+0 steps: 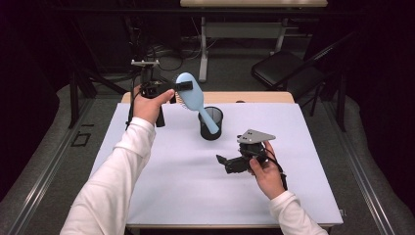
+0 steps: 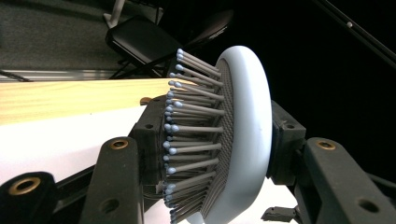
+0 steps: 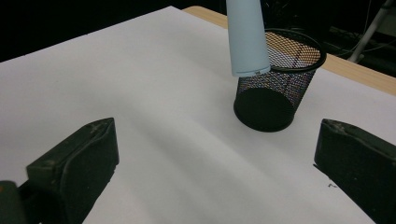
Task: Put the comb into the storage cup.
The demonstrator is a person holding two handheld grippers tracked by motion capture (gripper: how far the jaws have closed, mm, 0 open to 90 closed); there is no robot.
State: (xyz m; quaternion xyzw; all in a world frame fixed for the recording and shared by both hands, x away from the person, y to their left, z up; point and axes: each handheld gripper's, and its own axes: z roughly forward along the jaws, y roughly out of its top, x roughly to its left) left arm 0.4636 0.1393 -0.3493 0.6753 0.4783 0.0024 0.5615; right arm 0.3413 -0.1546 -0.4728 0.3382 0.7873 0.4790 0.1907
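Note:
A light blue hairbrush (image 1: 192, 95) hangs tilted in the air, its handle end (image 3: 246, 42) just above the near rim of a black mesh cup (image 1: 211, 123). My left gripper (image 1: 182, 87) is shut on the brush head; in the left gripper view the bristles (image 2: 194, 135) point left between the two jaws. The mesh cup (image 3: 276, 84) stands upright on the white table cover (image 1: 186, 181). My right gripper (image 1: 224, 163) is held low over the cover, right of the cup, open with nothing between its jaws.
A wooden table edge (image 1: 254, 97) shows behind the white cover. A black folding chair (image 1: 288, 68) and a table frame (image 1: 205, 44) stand beyond on the dark floor. A small tripod stand (image 1: 146, 68) rises behind my left hand.

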